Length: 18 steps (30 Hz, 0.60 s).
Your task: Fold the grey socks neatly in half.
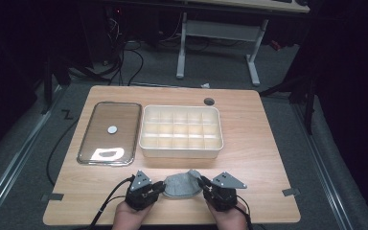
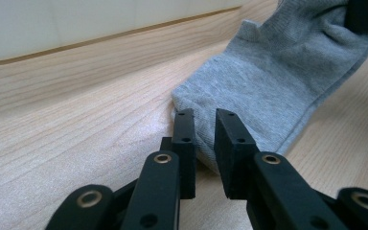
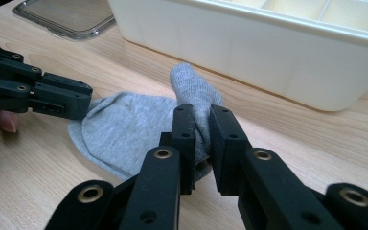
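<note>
A grey sock lies on the table at the near edge, stretched between the two grippers. The right gripper has its jaws pressed onto a bunched end of the sock, which sticks up just beyond the pads; the fabric is plainly pinched. The left gripper sits at the sock's other end with its jaws drawn narrow on either side of the sock's edge. There the cloth runs into the gap between the pads, though I cannot tell if they truly bite on it.

Just past both grippers stands a white box with many compartments, its near wall close behind the sock. Beyond the left gripper and beside the box lies a clear lid, flat on the table. A hand holds each gripper from below.
</note>
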Tool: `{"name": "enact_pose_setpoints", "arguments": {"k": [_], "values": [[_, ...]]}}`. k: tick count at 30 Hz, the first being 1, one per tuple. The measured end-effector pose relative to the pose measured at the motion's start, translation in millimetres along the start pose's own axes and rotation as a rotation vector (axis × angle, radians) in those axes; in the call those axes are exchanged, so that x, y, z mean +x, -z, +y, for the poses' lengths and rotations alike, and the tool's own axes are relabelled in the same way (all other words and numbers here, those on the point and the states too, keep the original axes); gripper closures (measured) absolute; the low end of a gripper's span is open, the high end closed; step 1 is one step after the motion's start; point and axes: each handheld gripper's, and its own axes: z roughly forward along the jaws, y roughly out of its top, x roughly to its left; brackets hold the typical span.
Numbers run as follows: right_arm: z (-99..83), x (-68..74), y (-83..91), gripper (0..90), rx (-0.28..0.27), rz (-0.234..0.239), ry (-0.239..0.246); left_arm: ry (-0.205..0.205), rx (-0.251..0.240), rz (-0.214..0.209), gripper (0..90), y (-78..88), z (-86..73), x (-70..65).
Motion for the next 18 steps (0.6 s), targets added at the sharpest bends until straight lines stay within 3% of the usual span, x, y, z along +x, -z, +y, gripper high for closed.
{"name": "enact_pose_setpoints", "arguments": {"k": [18], "values": [[12.3,32.0,-22.6,82.0,0.021,-0.006,0.075,0.0,0.0,-0.004,81.4,-0.4,0.1,0.3]]}}
